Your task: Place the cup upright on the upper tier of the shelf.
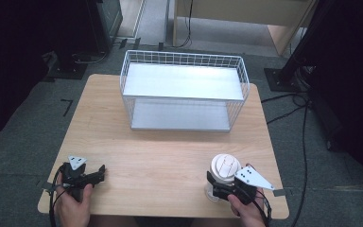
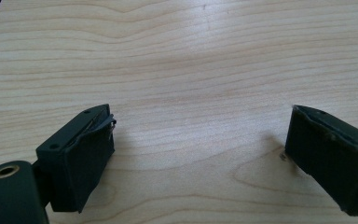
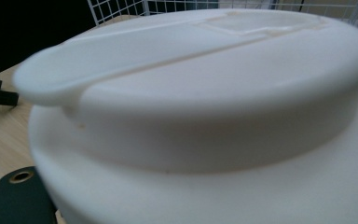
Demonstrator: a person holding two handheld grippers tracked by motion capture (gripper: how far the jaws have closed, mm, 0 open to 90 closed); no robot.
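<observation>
Near the wooden table's (image 1: 170, 156) front right edge, right gripper (image 1: 220, 187) clamped around a white lidded container (image 1: 224, 170), left gripper (image 1: 99, 174) low over bare wood at front left with jaws wide apart, white wire basket (image 1: 184, 90) farther back.

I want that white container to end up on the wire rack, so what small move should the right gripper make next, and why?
Probably lift the white container straight up a little before heading to the wire rack. The right gripper appears to be around its lower body, though its jaws are hidden, so check the grip first. The container stands at the table's near edge, the rack farther back.
</observation>
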